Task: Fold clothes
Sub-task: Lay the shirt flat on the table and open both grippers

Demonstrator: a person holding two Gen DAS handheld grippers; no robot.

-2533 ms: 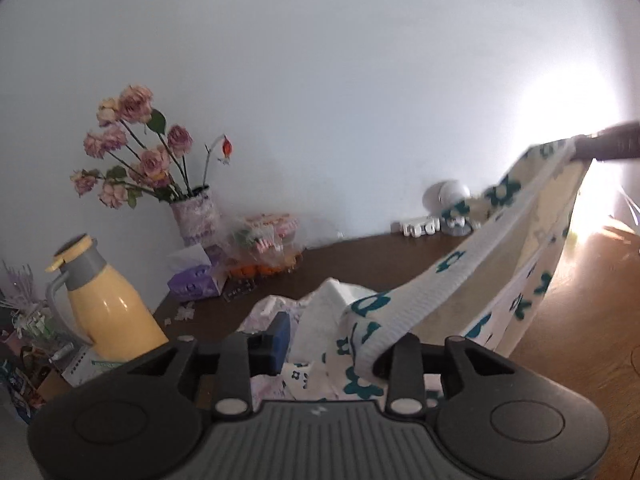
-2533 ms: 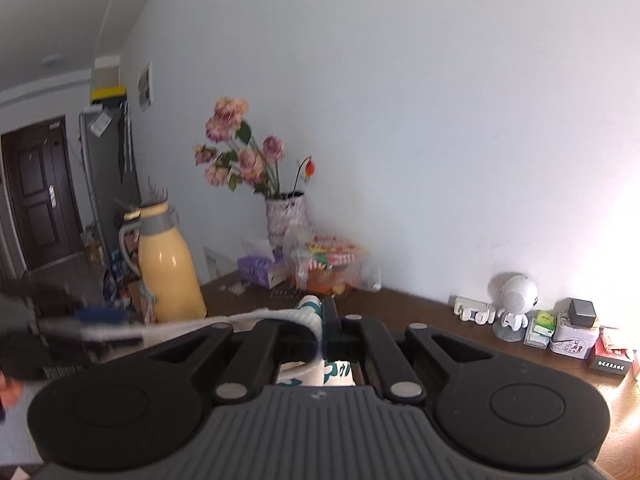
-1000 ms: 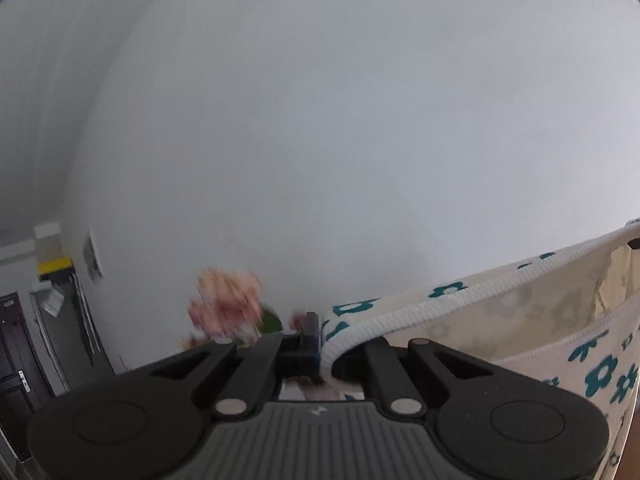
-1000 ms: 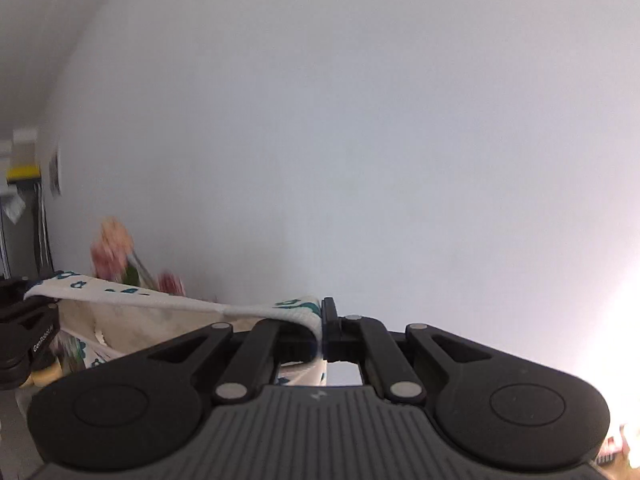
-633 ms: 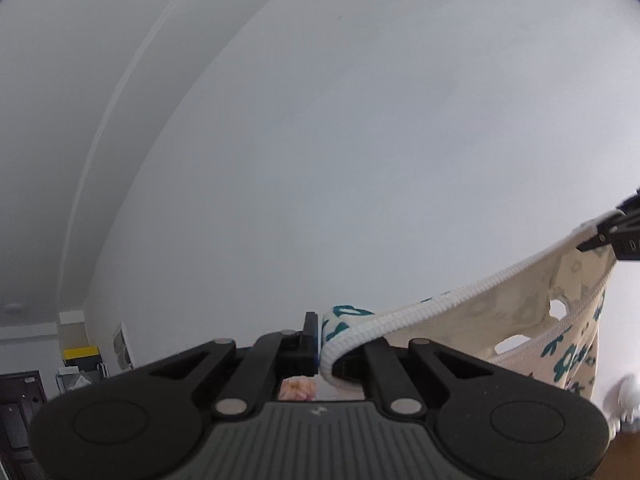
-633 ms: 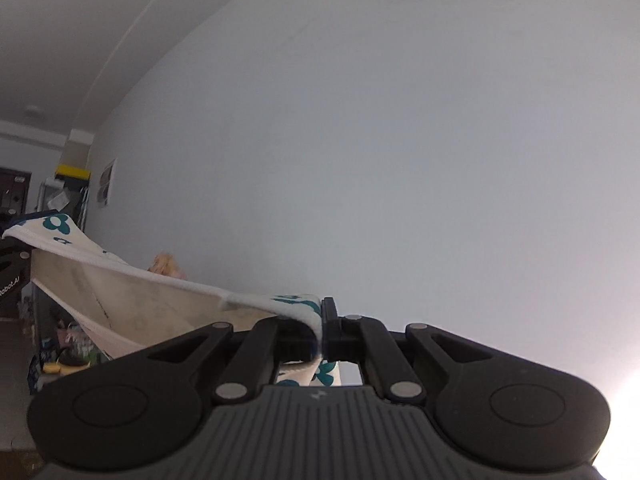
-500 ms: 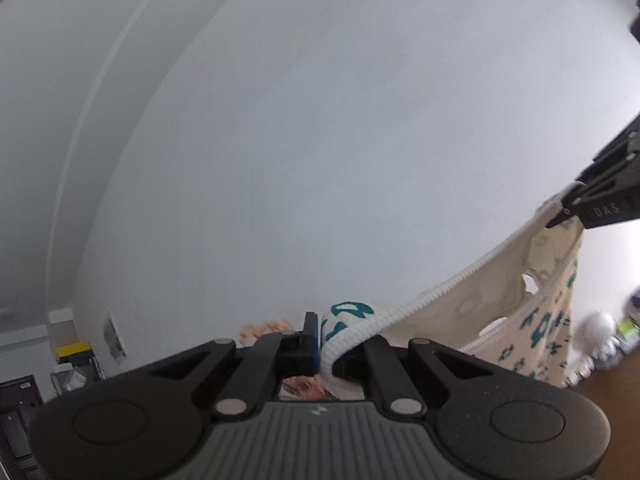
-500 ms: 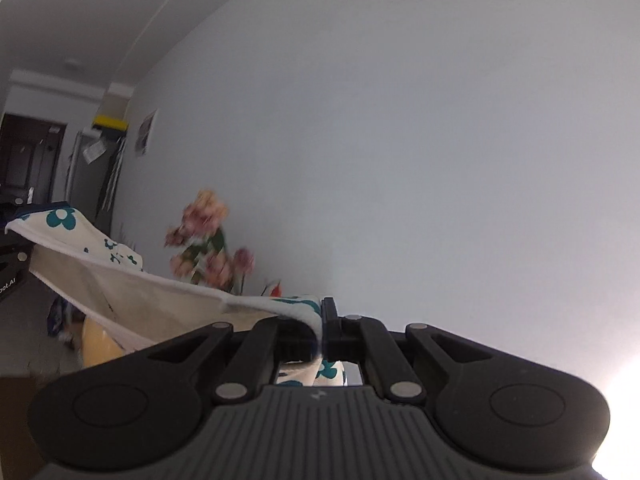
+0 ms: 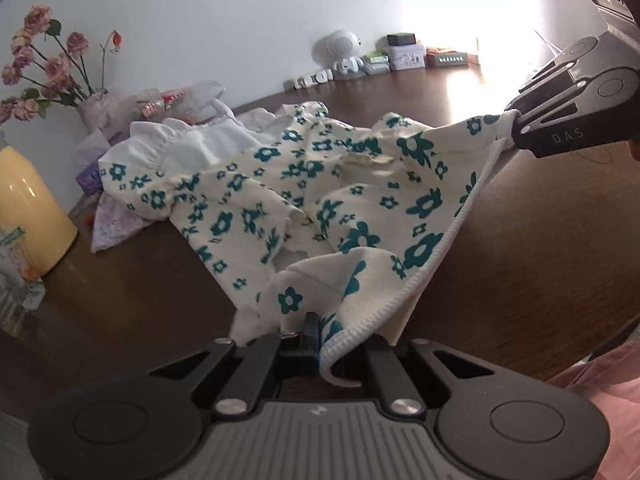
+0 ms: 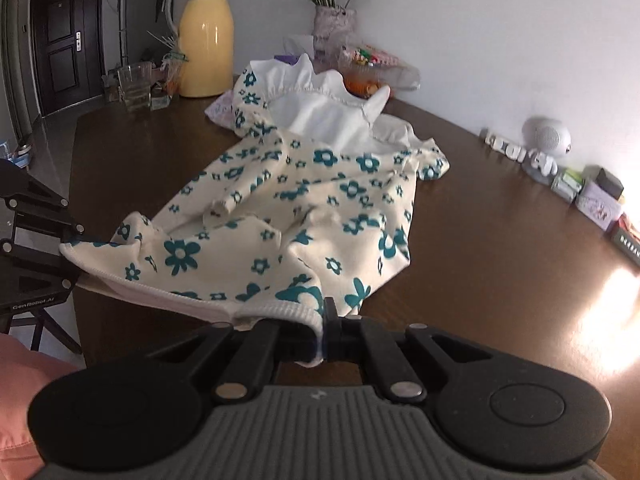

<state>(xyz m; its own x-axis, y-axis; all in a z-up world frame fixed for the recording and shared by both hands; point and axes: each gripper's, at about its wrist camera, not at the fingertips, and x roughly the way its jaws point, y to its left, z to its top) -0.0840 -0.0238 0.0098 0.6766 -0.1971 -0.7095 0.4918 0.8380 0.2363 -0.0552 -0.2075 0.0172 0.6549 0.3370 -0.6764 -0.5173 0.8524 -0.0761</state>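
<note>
A cream garment with teal flowers and a white ruffled collar (image 9: 304,184) (image 10: 304,208) lies spread over the dark wooden table (image 9: 132,280) (image 10: 500,240), collar end toward the wall. My left gripper (image 9: 318,334) is shut on one corner of its ribbed hem. My right gripper (image 10: 324,330) is shut on the other hem corner. The hem runs taut between them just above the table. In the left wrist view my right gripper (image 9: 514,128) pinches the cloth at the upper right. In the right wrist view my left gripper (image 10: 66,252) holds the cloth at the left edge.
A yellow thermos jug (image 10: 206,36) (image 9: 24,208), a vase of pink roses (image 9: 94,108) (image 10: 334,20), a snack bag (image 10: 372,64) and tissues stand at the table's far end. A white speaker (image 10: 546,138) and small boxes (image 9: 404,54) line the wall. A pink sleeve (image 9: 600,372) shows beside me.
Both grippers have swung down from pointing at the wall, lowering the garment onto the table. Before it hung stretched in the air; now its body lies on the wood.
</note>
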